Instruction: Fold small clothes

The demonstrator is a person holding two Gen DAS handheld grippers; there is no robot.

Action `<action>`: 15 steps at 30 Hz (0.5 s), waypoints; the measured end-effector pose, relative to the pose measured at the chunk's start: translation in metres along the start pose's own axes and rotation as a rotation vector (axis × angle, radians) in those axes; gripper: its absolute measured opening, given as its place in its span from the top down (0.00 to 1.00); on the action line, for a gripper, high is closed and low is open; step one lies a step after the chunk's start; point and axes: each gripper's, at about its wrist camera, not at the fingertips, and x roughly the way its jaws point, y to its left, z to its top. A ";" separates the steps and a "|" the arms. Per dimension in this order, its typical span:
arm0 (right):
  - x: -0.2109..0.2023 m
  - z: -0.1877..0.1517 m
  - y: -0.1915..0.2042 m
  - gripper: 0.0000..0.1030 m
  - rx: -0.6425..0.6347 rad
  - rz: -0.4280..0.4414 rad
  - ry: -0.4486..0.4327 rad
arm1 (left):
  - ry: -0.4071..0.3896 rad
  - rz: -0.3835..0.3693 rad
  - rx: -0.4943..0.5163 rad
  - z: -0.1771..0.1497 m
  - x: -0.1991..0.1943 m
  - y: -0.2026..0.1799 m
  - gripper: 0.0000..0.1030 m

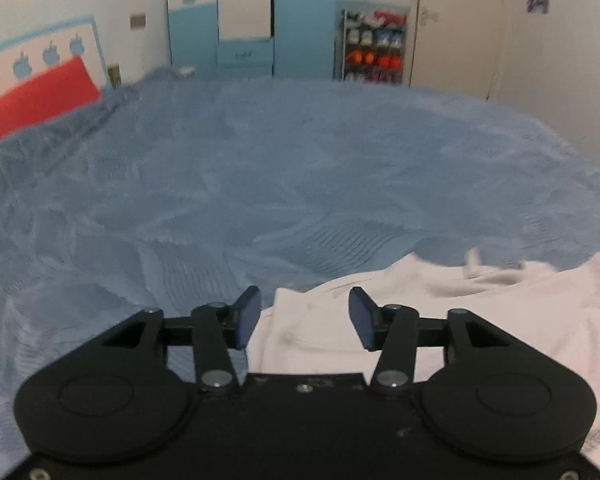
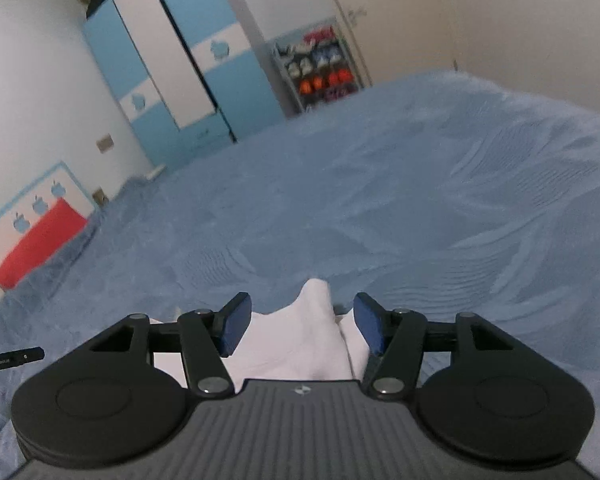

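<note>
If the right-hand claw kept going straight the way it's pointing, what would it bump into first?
Most likely the raised peak of the white garment, which sits between the open right claw fingers. Beyond it lies only the blue bedspread. Depth is hard to judge here.

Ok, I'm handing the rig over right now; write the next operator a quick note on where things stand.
Left gripper: open, nothing held, above the white garment.
Right gripper: open, a raised fold of the garment between the fingers, pads not pressing.
Garment lies on the blue bedspread, rumpled at its far edge.
Done: cloth is released. How many folds are made can't be told.
Left: probably regrip and finish folding.
</note>
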 end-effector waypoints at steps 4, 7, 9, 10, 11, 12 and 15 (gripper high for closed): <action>-0.039 -0.028 0.011 0.49 0.023 0.041 -0.038 | -0.012 -0.066 -0.026 -0.028 -0.039 -0.017 0.47; -0.044 -0.069 0.027 0.65 -0.053 -0.037 -0.037 | 0.018 -0.059 -0.043 -0.069 -0.047 -0.027 0.47; -0.034 -0.101 0.032 0.65 -0.051 -0.104 -0.020 | 0.084 -0.052 -0.073 -0.099 -0.028 -0.027 0.47; -0.028 -0.117 0.032 0.66 -0.058 -0.113 -0.005 | 0.108 -0.051 -0.079 -0.112 -0.022 -0.028 0.46; -0.015 -0.135 0.030 0.66 -0.074 -0.151 0.035 | 0.161 -0.036 -0.081 -0.128 -0.006 -0.026 0.45; -0.002 -0.147 0.029 0.67 -0.084 -0.186 0.071 | 0.181 -0.039 -0.071 -0.144 0.008 -0.024 0.42; 0.003 -0.157 0.035 0.66 -0.134 -0.220 0.045 | 0.111 -0.031 -0.050 -0.160 0.010 -0.028 0.40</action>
